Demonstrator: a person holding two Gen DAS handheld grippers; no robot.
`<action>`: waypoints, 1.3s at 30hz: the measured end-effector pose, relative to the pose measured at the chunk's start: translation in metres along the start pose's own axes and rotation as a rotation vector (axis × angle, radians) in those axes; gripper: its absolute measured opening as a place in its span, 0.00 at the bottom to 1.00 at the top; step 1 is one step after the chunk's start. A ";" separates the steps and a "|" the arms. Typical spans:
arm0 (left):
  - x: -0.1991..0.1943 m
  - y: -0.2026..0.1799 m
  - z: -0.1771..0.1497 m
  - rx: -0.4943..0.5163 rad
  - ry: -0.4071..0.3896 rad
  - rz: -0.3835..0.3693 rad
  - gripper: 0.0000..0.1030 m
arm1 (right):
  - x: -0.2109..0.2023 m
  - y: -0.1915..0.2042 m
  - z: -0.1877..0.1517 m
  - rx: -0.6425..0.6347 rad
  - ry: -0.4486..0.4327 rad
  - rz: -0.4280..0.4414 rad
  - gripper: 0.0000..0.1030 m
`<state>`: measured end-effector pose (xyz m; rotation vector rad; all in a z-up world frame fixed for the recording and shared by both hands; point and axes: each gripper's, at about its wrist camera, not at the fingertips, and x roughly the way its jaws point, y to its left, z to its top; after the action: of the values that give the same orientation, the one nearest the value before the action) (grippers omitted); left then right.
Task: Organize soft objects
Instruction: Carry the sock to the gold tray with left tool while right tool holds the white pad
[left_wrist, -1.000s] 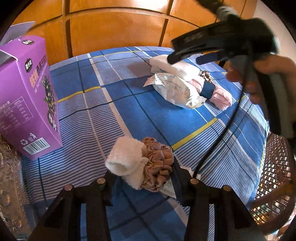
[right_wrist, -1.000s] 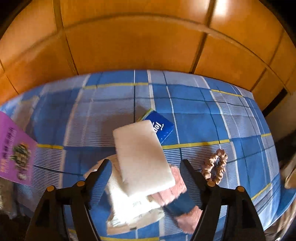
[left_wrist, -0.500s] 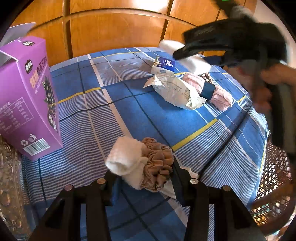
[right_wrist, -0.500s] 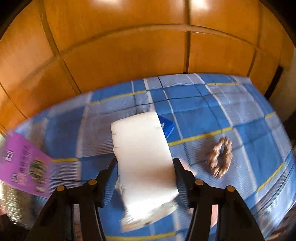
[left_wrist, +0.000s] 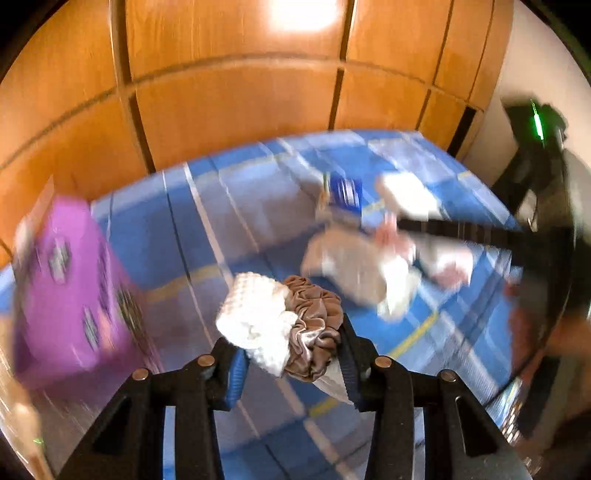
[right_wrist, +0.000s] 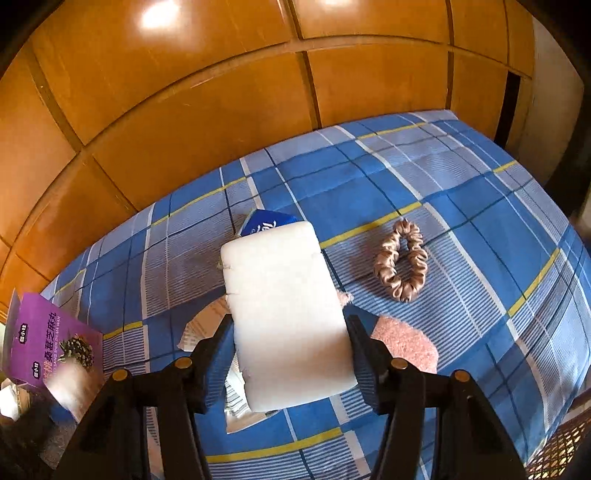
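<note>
Your left gripper (left_wrist: 290, 352) was closing on a white cloth (left_wrist: 255, 317) and a brown scrunchie (left_wrist: 314, 325), both clamped between its jaws above the blue plaid cover (left_wrist: 221, 229). Your right gripper (right_wrist: 290, 350) clasped a white foam block (right_wrist: 284, 310) above the cover; another scrunchie (right_wrist: 400, 260) lay beside it.

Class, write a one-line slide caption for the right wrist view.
Right gripper clamps a white sponge block above the blue plaid cloth.

Gripping a white foam sponge (right_wrist: 288, 317) between right gripper (right_wrist: 290, 345) pads above blue plaid bedsheet (right_wrist: 461, 206), brown satin scrunchie (right_wrist: 400, 260) lying nearby.
</note>
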<state>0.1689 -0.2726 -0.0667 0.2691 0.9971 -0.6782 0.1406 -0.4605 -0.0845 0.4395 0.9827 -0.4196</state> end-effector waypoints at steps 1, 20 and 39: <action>-0.003 0.002 0.014 -0.001 -0.013 0.005 0.42 | -0.001 0.002 0.000 -0.010 -0.004 0.006 0.57; -0.146 0.226 0.037 -0.338 -0.230 0.438 0.42 | -0.006 0.108 -0.053 -0.580 0.046 0.239 0.57; -0.231 0.255 -0.224 -0.633 -0.241 0.631 0.43 | 0.037 0.133 -0.105 -0.805 0.247 0.149 0.57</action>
<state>0.0955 0.1278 -0.0145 -0.0630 0.7860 0.1881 0.1559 -0.2985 -0.1450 -0.1729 1.2552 0.1848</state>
